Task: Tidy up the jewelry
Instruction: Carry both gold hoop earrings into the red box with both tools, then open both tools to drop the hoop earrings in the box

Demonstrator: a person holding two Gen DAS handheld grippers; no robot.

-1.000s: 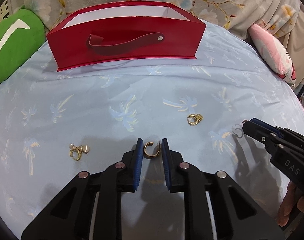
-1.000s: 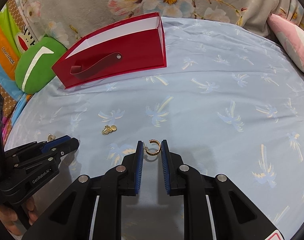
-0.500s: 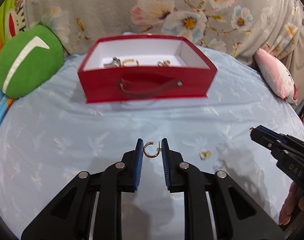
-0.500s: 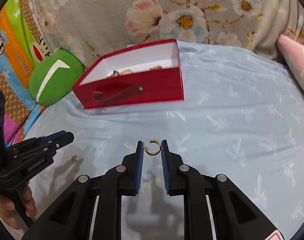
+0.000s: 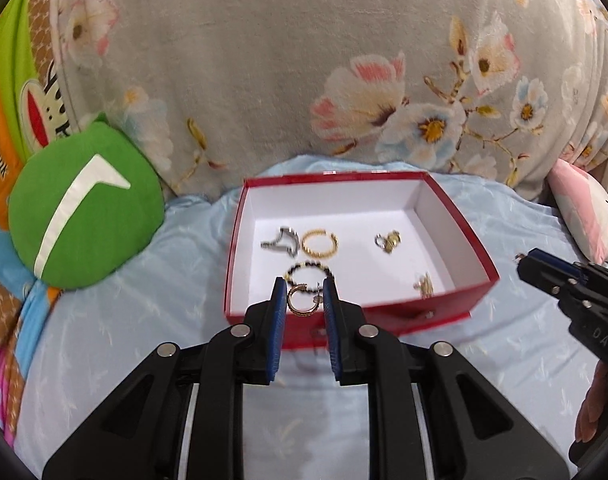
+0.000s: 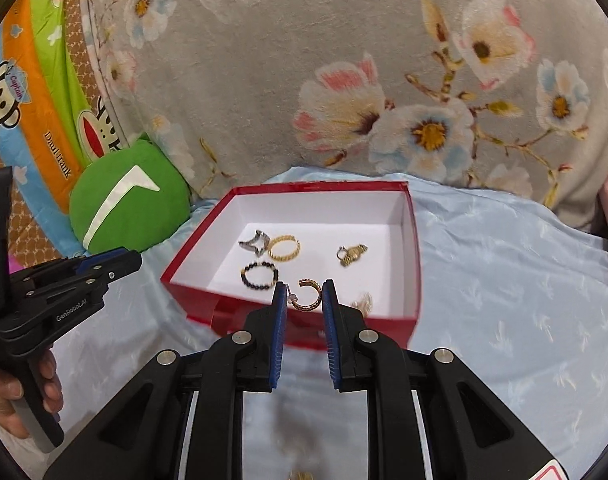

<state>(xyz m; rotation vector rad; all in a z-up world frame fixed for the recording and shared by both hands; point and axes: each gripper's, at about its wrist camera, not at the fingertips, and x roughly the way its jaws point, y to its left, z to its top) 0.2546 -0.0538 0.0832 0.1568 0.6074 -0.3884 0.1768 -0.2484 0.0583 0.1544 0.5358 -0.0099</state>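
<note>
A: We're up off the bed (image 5: 503, 380) now. A second ago both claws were low over the sheet, nipping an earring each; now the red box (image 5: 455, 296) sits open below us.

B: That shift matters. The pickup is done on both sides, so what's left, we judge, is the drop.

A: Left claw (image 5: 304, 294) is clamped on a gold hoop (image 5: 302, 300), hanging over the near wall of the box. Right claw (image 6: 302, 294) grips its twin, hoop two (image 6: 308, 294), also over the front edge.

B: And the look of them? Small open C-shaped hoops, textured gold, each pinched across its width between blue pads (image 5: 279, 320).

A: Inside the box we count a silver piece (image 5: 280, 242), a gold ring (image 5: 319, 243), a beaded ring (image 5: 307, 272), a charm (image 5: 387, 241) and another gold bit (image 5: 423, 285) near the front wall, all apart on the white floor.

B: We'd ease further in before letting go; from here a hoop could, we think, clip the wall and bounce out.

A: One more gold piece (image 6: 302, 476) lies on the bed under the right claw, blurred.
</note>
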